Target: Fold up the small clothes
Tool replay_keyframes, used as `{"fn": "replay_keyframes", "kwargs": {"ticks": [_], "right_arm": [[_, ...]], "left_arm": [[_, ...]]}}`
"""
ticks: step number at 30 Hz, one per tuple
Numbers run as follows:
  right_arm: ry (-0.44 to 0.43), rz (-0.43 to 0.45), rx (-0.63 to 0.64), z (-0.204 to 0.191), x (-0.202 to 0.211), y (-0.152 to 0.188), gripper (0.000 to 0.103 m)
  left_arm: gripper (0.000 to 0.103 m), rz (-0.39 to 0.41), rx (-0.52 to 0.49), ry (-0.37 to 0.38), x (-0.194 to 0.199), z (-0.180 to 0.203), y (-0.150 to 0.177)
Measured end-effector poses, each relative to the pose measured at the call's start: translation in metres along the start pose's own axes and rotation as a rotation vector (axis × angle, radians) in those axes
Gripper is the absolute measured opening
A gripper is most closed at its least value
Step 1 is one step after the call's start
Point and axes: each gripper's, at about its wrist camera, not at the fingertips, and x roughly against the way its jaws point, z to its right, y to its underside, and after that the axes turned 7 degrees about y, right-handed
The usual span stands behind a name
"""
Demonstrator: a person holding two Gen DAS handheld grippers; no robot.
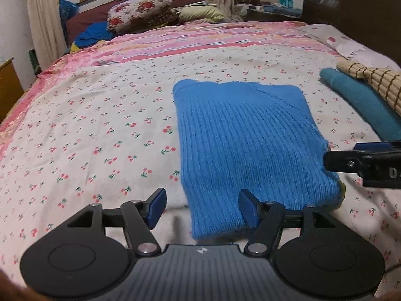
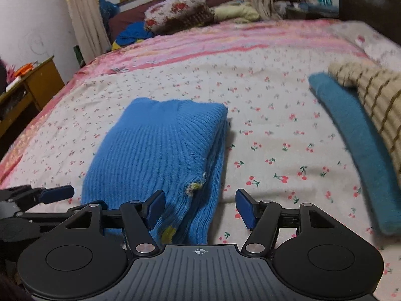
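A bright blue ribbed knit sweater [image 1: 245, 138] lies folded into a rectangle on the cherry-print bedsheet [image 1: 87, 125]. It also shows in the right wrist view [image 2: 160, 150], with a small yellow patch near its front edge. My left gripper [image 1: 201, 209] is open and empty, just above the sweater's near left corner. My right gripper [image 2: 200, 209] is open and empty, over the sweater's near right corner. The right gripper's fingers [image 1: 351, 161] show at the sweater's right edge in the left wrist view. The left gripper's fingers [image 2: 55, 192] show at the sweater's left side in the right wrist view.
A folded teal garment [image 1: 363, 102] and a beige striped garment [image 1: 376, 80] lie at the right of the bed. Floral pillows [image 1: 140, 7] and bedding are piled at the far end. A wooden cabinet [image 2: 32, 87] stands left of the bed.
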Motion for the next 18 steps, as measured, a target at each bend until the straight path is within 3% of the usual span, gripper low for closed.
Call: {"fn": "replay_keyframes", "kwargs": {"ticks": [10,18], "right_arm": [[-0.004,0.029,0.02,-0.012,0.027,0.019,0.062],[-0.008,0.025,0.027,-0.018,0.039,0.031,0.062]], "left_arm": [[0.087,0.024,-0.012,-0.08,0.024,0.014,0.007],[0.09,0.051,-0.012,-0.064,0.042,0.022,0.013]]}}
